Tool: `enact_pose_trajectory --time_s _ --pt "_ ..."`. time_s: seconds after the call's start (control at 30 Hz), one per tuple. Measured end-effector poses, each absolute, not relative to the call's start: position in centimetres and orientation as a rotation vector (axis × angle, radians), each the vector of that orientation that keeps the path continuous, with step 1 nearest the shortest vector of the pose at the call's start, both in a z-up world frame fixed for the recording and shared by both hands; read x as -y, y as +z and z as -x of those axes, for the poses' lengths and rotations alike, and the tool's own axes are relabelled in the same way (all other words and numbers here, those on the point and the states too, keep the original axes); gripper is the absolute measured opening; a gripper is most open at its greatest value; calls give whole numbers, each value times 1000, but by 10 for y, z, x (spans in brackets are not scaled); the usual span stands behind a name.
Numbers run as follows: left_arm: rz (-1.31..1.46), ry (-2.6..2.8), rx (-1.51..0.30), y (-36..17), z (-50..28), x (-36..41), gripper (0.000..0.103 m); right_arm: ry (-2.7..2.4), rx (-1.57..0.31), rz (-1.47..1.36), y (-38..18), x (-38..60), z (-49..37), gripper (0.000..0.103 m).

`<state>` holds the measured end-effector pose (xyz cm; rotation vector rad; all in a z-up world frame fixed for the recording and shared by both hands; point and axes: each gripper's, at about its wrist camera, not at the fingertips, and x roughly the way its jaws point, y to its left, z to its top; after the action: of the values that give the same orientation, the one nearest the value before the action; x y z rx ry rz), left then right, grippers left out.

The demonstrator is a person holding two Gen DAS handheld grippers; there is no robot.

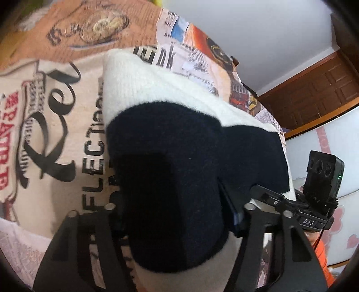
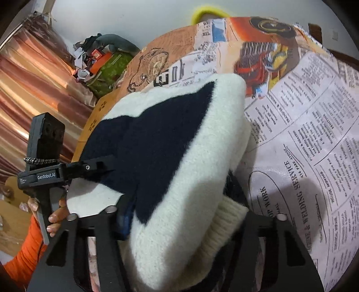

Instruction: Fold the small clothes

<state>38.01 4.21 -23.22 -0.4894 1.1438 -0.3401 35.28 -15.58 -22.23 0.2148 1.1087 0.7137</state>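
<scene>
A small knitted garment, cream (image 1: pixel 143 85) with a navy panel (image 1: pixel 179 179), is folded over and fills the middle of both views. It shows in the right wrist view (image 2: pixel 184 170) too, lifted off the printed cloth. My left gripper (image 1: pixel 179 215) is shut on the navy edge of the garment; its fingertips are hidden under the fabric. My right gripper (image 2: pixel 177 215) is shut on the cream edge and ribbed cuff (image 2: pixel 224 222). Each gripper shows in the other's view: the right one (image 1: pixel 314 215) and the left one (image 2: pixel 51 175), close beside each other.
A newspaper-print cloth (image 2: pixel 314 134) covers the table (image 1: pixel 56 134). A pile of clutter (image 2: pixel 101 63) and a pink curtain (image 2: pixel 33 89) stand at the back left. A wooden door (image 1: pixel 314 89) is at the right. A yellow object (image 2: pixel 208 13) lies beyond the table.
</scene>
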Motion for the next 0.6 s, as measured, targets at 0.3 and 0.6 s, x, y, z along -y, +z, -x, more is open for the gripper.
enact_pose_trajectory --time_s 0.3,0.6 --pt "392 -297 -987 -172 -348 -72 54 767 -1012 -148 -178 116 -340 40" --pt "347 -196 -866 -121 -325 -151 55 858 -925 -111 -145 36 -346 40"
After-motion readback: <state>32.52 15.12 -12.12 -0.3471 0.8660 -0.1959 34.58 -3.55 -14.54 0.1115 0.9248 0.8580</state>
